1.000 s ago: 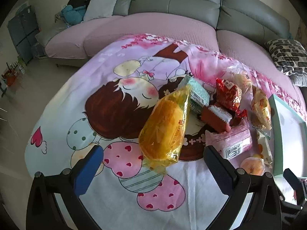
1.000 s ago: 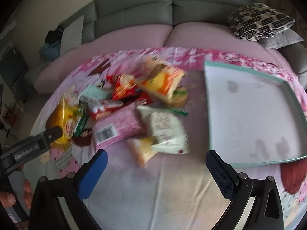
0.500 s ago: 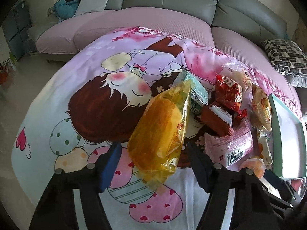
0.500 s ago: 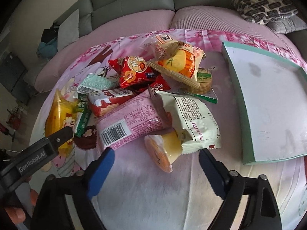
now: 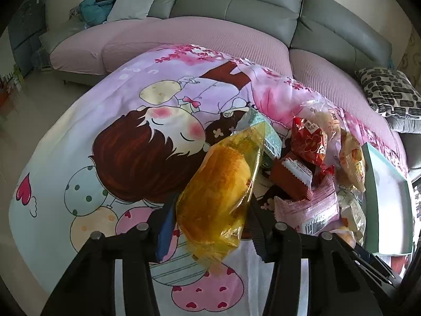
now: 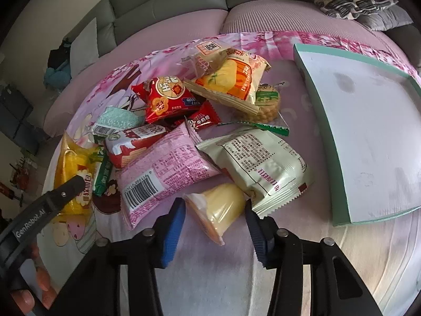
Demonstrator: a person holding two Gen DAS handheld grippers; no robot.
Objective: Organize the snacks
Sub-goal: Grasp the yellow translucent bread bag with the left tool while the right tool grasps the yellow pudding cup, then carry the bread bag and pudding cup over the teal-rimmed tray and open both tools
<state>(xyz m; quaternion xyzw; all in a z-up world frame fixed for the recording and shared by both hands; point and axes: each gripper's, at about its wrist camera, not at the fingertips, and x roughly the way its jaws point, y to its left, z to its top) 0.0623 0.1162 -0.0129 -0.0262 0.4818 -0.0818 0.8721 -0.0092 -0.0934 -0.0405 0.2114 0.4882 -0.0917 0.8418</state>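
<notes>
My left claw (image 5: 210,226) has just been closing, and its two blue-padded fingers (image 5: 165,233) now press on the near end of the yellow bag (image 5: 223,187), which juts up and away from the tips over the cartoon blanket (image 5: 118,137). Off to the right of that claw lie the rest of the snacks, with a red packet (image 5: 309,139) furthest out and a pink packet (image 5: 307,208) close by.

My right claw (image 6: 214,214) has also been closing. The pudding cup (image 6: 218,210) lies on its side between the pads, rim toward me; the pads sit right against its sides, but I cannot tell whether they are squeezing it. Just beyond the tips, a pink packet (image 6: 168,168) lies to the left and a pale green packet (image 6: 260,160) to the right, both touching the cup. The teal-rimmed tray (image 6: 315,100) sits further right, apart from the pile.
</notes>
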